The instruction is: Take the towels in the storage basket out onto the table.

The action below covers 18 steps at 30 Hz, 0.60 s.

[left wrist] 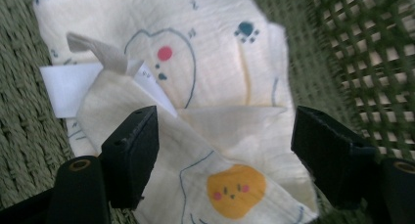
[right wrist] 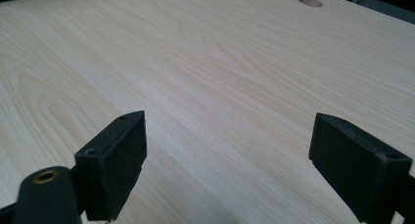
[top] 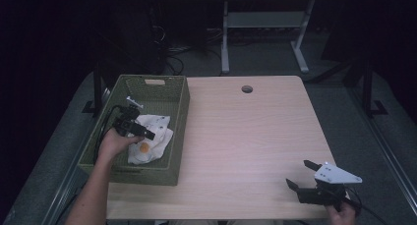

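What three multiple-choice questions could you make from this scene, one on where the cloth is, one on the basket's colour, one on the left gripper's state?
1. Where does the cloth lie?
A. in the basket
B. on the bare table
C. on the floor

2. What colour is the basket?
A. red
B. green
C. blue

3. How is the left gripper?
A. shut on the cloth
B. open over the cloth
C. lying on the table

Answers: 1 A, woven basket walls surround the cloth; 2 B, the weave is olive green; 3 B, its jaws stand apart with cloth between them.
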Tool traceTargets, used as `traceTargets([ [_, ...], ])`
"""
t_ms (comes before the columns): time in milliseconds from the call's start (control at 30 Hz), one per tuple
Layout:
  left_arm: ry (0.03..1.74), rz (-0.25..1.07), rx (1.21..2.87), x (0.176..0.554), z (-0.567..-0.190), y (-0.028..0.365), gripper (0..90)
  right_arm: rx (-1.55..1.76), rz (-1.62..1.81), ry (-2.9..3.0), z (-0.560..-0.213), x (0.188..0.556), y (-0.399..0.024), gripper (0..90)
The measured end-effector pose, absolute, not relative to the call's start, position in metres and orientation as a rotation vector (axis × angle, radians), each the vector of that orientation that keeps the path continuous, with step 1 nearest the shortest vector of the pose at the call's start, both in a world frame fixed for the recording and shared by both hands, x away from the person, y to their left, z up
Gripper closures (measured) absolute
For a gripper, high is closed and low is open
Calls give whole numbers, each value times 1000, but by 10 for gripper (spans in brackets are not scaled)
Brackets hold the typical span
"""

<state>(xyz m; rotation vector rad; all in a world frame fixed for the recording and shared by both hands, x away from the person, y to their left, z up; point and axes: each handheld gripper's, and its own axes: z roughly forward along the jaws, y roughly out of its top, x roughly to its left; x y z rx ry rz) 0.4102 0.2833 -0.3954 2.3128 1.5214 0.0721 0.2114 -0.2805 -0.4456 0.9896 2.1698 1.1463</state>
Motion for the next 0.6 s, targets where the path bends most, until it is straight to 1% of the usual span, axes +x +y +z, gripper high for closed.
traceTargets([
  [167, 1544, 98, 2422, 413, -406, 274, 252, 980, 1147, 2174, -445, 211, -280, 137],
  [333, 1583, 80, 2461, 417, -415, 270, 252, 992, 1149, 2173, -445, 211, -280, 137],
  [433, 1588, 44, 2480, 419, -421, 268, 241, 978, 1150, 2176, -445, 211, -280, 137],
  [600, 1587, 57, 2528, 420, -427, 265, 245, 992, 1155, 2168, -446, 210, -281, 137],
])
